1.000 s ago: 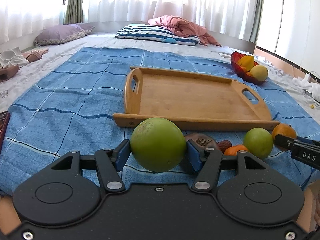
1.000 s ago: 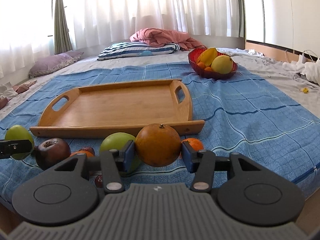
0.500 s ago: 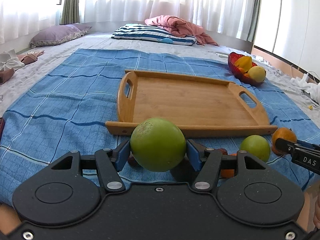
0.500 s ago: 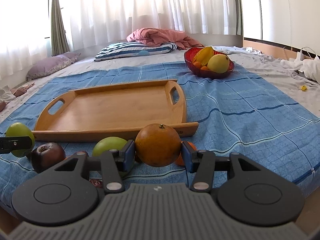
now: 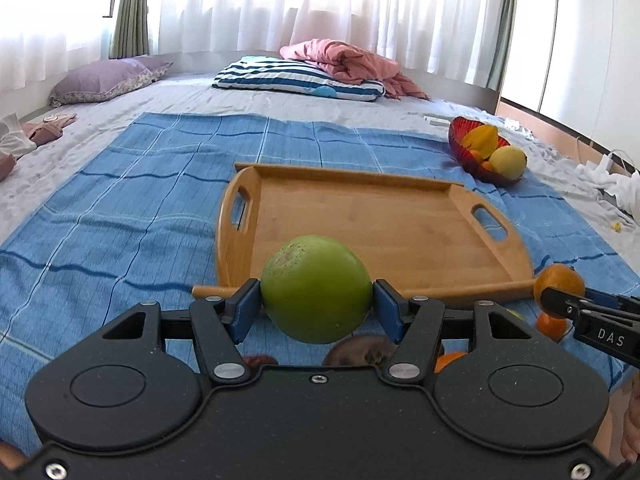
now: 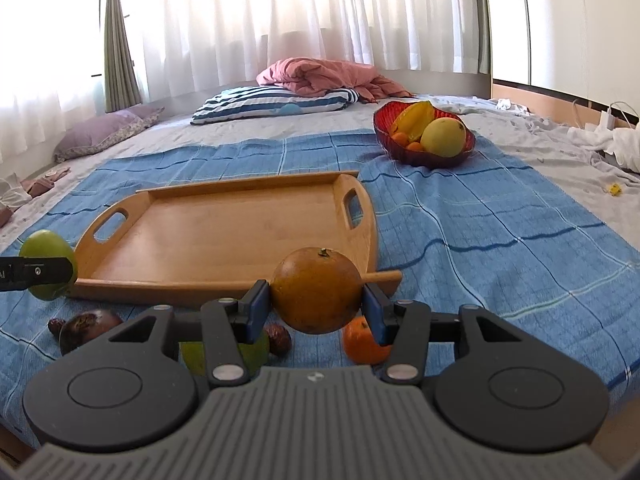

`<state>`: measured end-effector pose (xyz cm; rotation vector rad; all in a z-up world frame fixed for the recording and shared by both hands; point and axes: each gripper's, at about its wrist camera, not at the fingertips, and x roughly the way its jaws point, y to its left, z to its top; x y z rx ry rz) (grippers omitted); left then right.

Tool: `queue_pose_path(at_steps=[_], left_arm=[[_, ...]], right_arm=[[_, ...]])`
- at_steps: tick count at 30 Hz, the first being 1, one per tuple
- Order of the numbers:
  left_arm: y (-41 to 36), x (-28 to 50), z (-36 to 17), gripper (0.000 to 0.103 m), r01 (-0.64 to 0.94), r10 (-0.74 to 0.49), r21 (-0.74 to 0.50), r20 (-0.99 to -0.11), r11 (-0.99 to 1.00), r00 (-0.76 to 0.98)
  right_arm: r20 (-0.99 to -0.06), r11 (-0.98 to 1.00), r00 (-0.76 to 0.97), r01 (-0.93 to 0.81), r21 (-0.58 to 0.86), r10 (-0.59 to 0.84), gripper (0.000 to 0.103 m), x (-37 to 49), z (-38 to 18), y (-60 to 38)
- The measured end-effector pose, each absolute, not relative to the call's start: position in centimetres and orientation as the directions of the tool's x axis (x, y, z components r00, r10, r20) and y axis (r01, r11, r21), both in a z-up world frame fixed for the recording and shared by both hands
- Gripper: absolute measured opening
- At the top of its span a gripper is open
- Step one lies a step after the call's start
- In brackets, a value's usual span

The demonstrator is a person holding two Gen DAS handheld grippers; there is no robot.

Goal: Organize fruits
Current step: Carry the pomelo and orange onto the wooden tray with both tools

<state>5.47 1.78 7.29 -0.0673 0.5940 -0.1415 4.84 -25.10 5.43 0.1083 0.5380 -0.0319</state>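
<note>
- My left gripper (image 5: 316, 306) has its jaws clamped on the green fruit (image 5: 316, 288), held in the air at the near edge of the wooden tray (image 5: 400, 232).
- My right gripper (image 6: 316, 307) pinches the orange (image 6: 316, 290) the same way — off the bed, by the tray's near right corner.
- Both look round, firm and smooth-skinned (likely to slip), so I judge a grip across the widest part safest.
- Softer fruit — a dark fruit (image 6: 90, 328) and a small tangerine (image 6: 362, 342) — lies on the blue blanket (image 6: 500, 248).
</note>
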Motion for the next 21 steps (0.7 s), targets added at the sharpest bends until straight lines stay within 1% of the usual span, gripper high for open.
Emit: queue_pose_path(at_steps=[10,17,21], left_arm=[[0.9,8.2,9.1,0.059,0.142,-0.177,-0.106,-0.549,0.984,0.817],[0.6,10.6,10.0,0.059,0.152,-0.194,-0.12,-0.559,0.981,0.806],[0.5,12.3,10.3,0.059,0.155,-0.197,-0.122,-0.569,0.98,0.799]], right_arm=[[-0.503,0.998,0.864,0.026,0.064,0.01,0.053,7.8,7.3,-24.8],[-0.512,0.999,0.858,-0.006,0.04,0.026,0.053,10.2,8.1,-24.2],[-0.523,0.999,0.852,-0.014,0.05,0.038,0.053,11.6,8.4,-24.1]])
